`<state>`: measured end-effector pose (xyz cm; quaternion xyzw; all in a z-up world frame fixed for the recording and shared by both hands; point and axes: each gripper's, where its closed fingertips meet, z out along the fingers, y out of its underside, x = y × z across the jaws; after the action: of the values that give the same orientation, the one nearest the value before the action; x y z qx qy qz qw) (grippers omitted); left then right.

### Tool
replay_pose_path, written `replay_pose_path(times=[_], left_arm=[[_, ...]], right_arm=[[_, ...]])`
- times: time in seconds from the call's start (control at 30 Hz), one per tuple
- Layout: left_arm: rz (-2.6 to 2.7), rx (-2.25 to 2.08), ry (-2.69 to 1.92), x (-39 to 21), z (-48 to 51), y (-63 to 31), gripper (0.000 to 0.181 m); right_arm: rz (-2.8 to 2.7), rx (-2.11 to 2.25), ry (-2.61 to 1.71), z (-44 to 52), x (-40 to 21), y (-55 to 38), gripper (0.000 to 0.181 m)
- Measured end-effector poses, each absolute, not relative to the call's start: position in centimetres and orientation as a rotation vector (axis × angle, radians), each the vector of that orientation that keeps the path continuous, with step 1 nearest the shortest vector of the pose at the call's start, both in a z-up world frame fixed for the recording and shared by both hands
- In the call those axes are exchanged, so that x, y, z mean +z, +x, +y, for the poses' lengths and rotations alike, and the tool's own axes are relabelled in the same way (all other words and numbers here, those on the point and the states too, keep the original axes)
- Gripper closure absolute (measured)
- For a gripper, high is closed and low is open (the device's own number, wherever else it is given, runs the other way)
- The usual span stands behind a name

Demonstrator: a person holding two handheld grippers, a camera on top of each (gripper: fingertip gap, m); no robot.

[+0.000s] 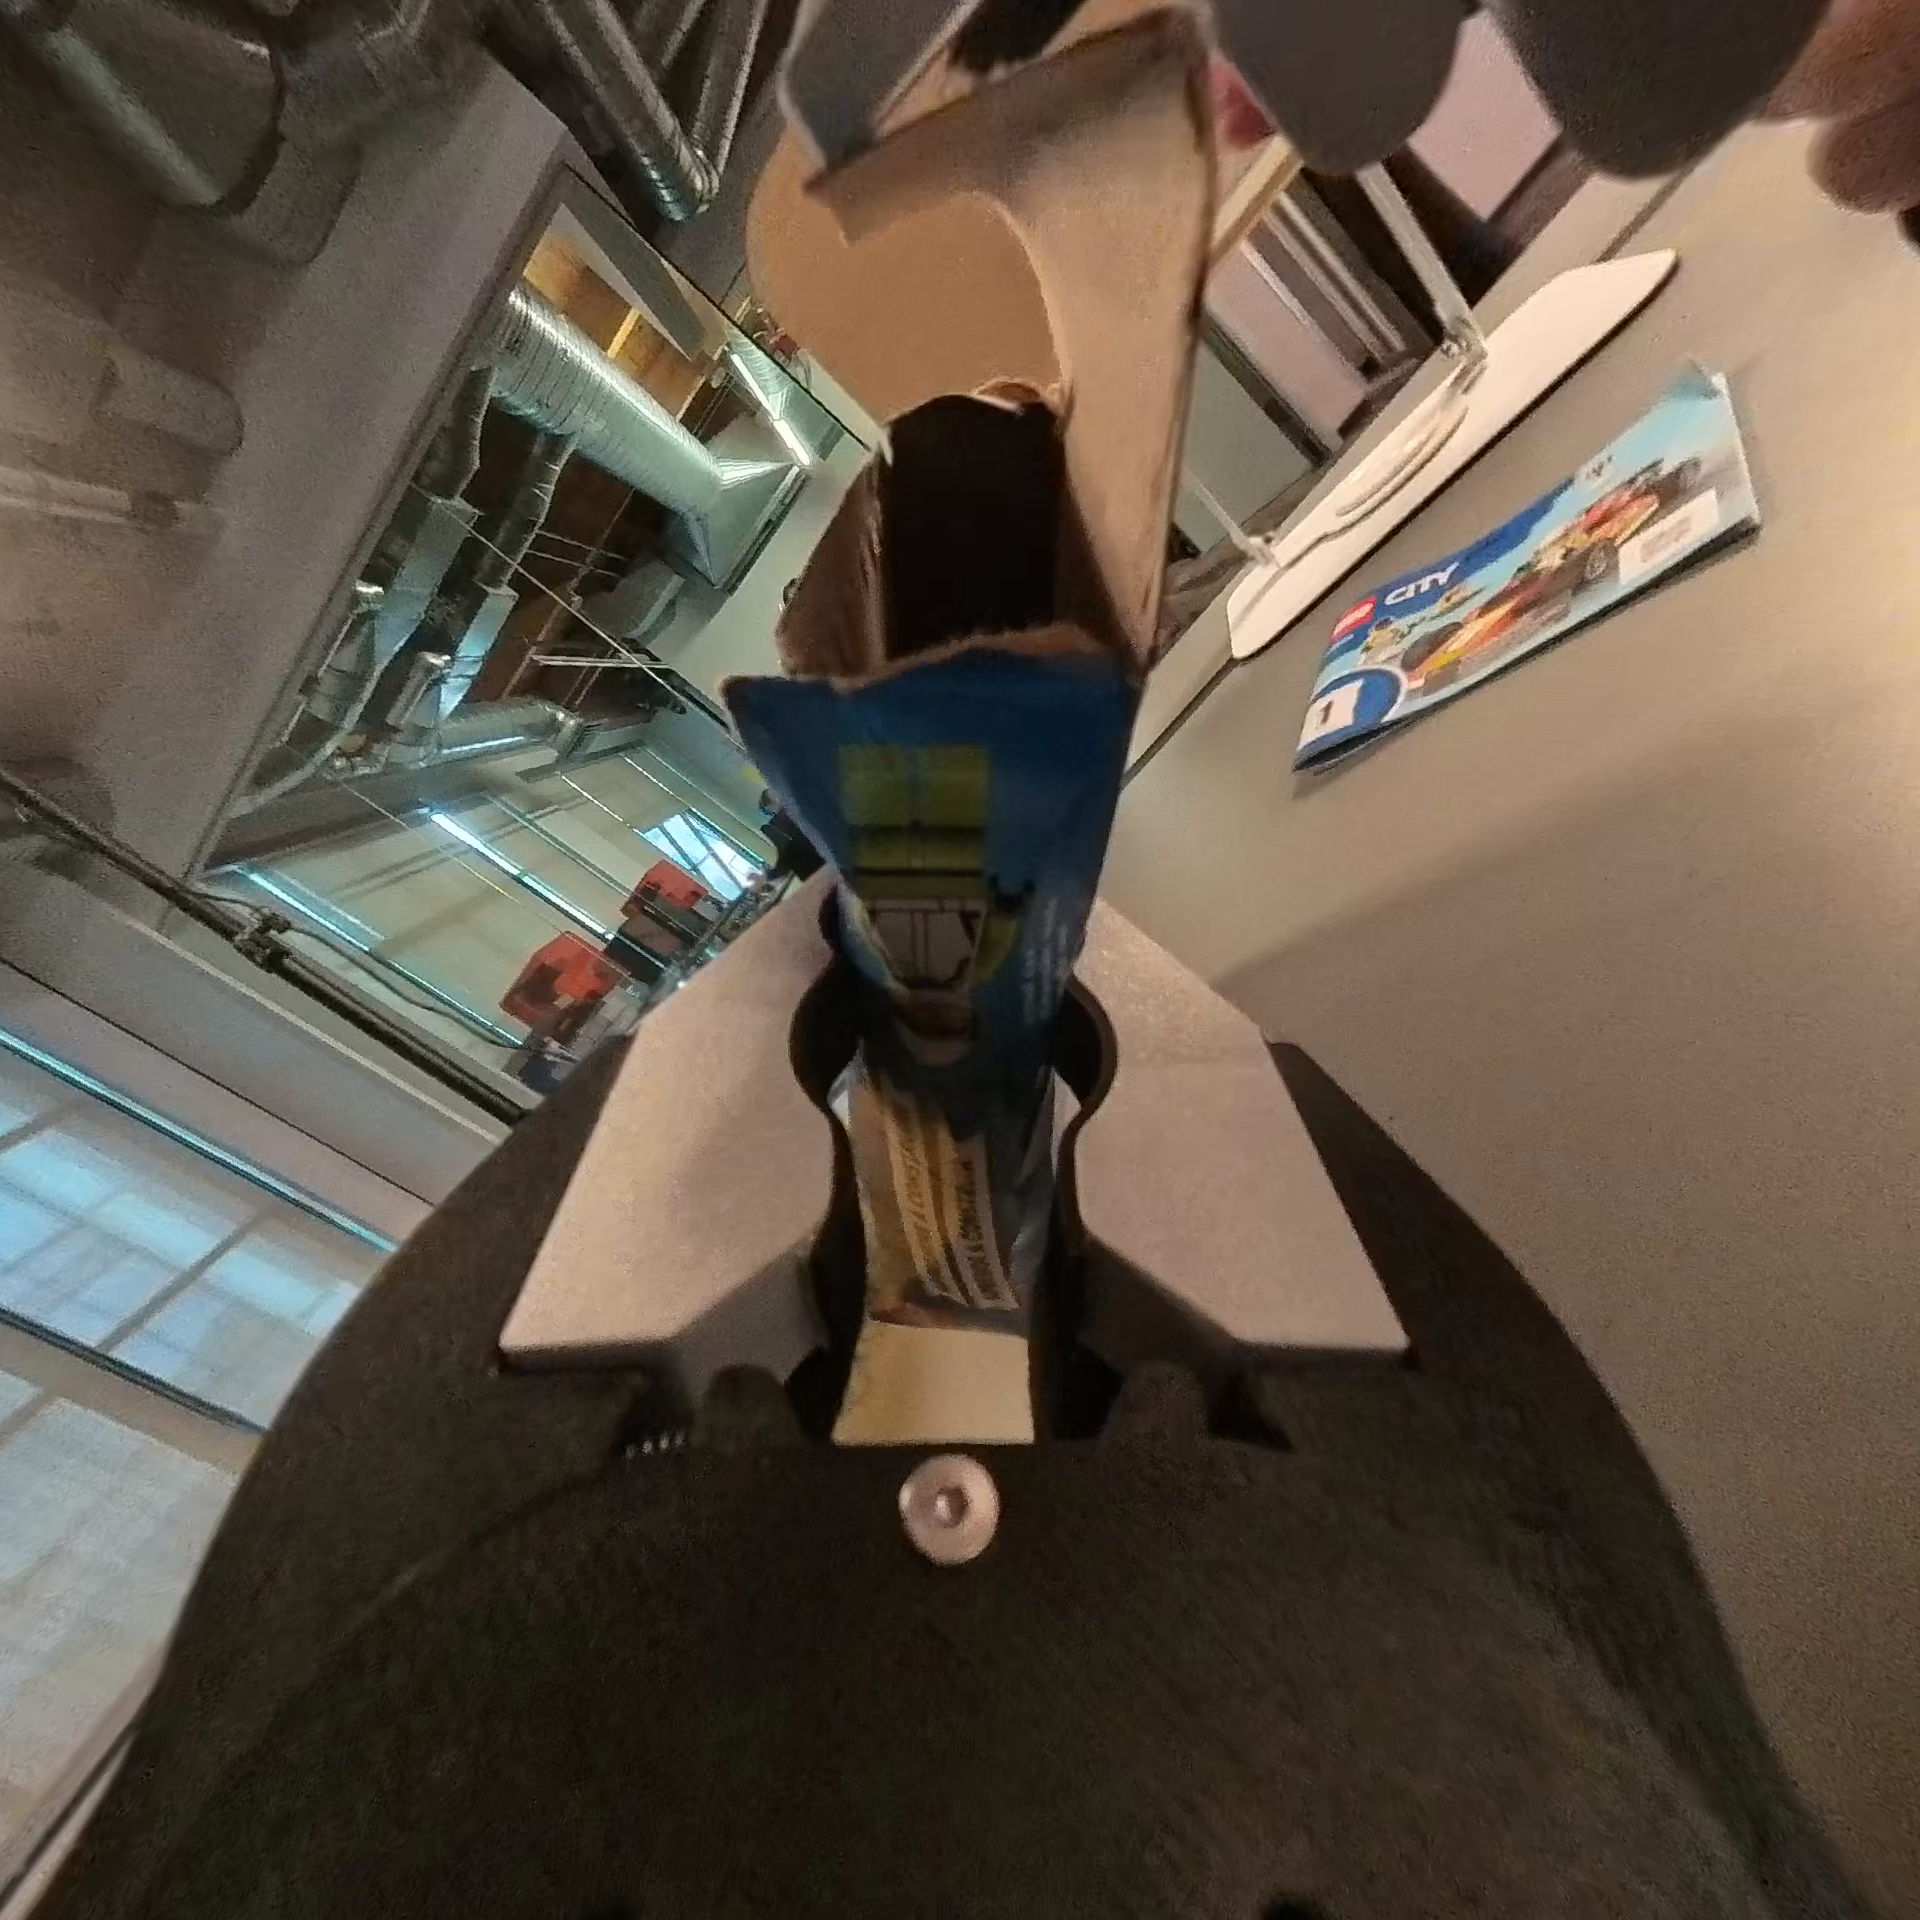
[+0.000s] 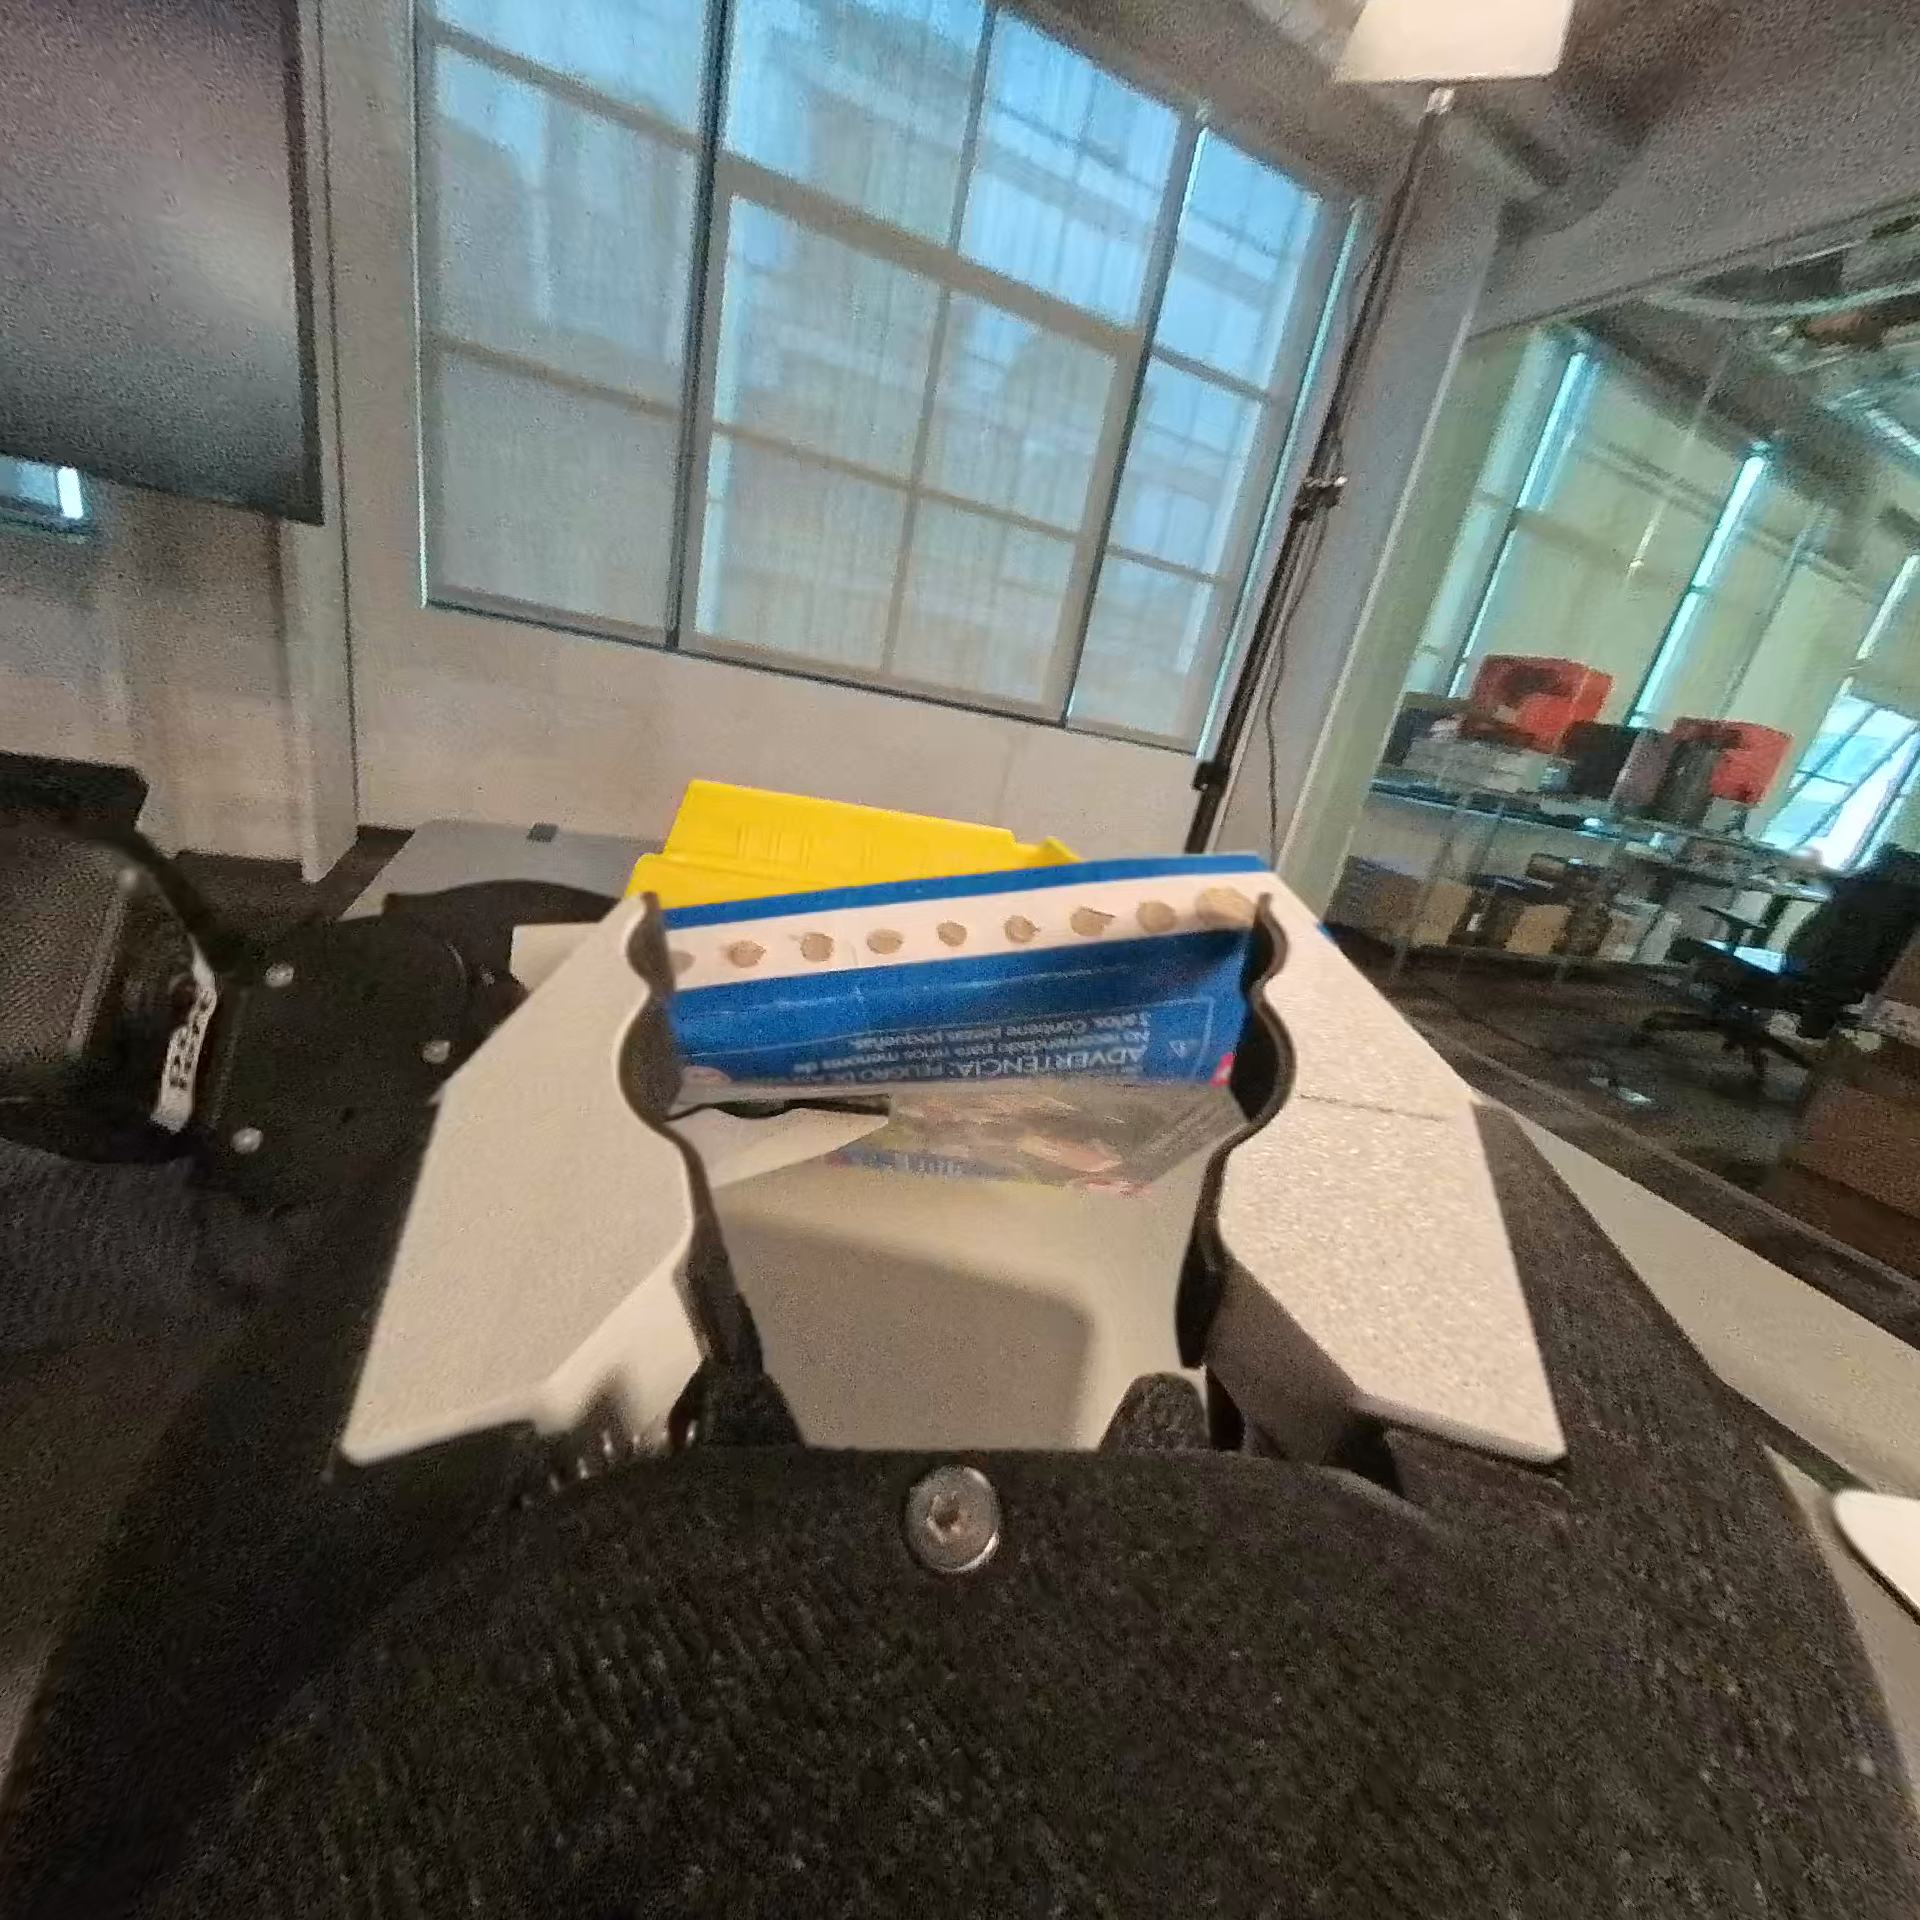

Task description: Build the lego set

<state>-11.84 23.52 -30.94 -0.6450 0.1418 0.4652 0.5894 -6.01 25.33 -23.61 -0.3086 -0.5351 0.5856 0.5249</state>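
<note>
A: You are in an office-like room with big gridded windows, glass partitions and bare ducts overhead; the grey table [image 1: 1507, 987] carries an instruction booklet [image 1: 1538, 582] lying flat, well apart from your grippers.

B: And the box?

A: The lego box [image 1: 977, 831] is in the air between your tools. Your left gripper [image 1: 951, 1029] has its jaws closed on one blue printed end, so the torn-open cardboard mouth faces away from the camera. Your right gripper [image 2: 961, 1049] has its jaws spread to the width of the box and pressed against its sides. A strip of round glue spots runs along the flap there, and a yellow thing [image 2: 831, 831] shows behind it; I cannot tell what it is.

B: How do I do this step well?

A: I judge you are emptying the box. Keep the left grip firm and low on the panel, tip the mouth down over bare table, and shake gently so bags do not scatter.

B: Any writing?

A: There is print on the box and the booklet cover, which I leave unread.
</note>
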Motion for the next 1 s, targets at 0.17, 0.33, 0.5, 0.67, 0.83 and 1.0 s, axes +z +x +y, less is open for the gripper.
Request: replay_pose_path(times=[0.17, 0.33, 0.5, 0.67, 0.83, 1.0], left_arm=[[0.417, 1.021, -1.595, -32.1, 24.3, -11.7, 0.146], [0.949, 0.903, -1.819, -31.2, 25.7, -11.6, 0.146], [1.211, 0.716, -2.051, -29.4, 26.5, -14.0, 0.146], [1.304, 0.560, -2.116, -28.8, 27.4, -14.5, 0.145], [0.575, 0.586, -1.980, -24.3, 30.4, -18.5, 0.115], [-0.059, 0.434, -1.478, -24.5, 28.1, -20.9, 0.133]], right_arm=[[-1.320, 1.254, -0.651, 26.2, -23.6, -5.2, 0.056], [-1.562, 0.921, -0.515, 26.2, -24.8, -5.4, 0.052], [-1.987, 0.964, -0.577, 25.2, -26.7, -5.9, 0.060], [-1.973, 0.674, -0.583, 28.5, -27.3, -10.6, 0.099], [-1.916, 0.761, -0.799, 34.2, -28.8, -15.2, 0.156], [-1.742, 0.969, -1.060, 42.1, -29.4, -21.6, 0.156]])
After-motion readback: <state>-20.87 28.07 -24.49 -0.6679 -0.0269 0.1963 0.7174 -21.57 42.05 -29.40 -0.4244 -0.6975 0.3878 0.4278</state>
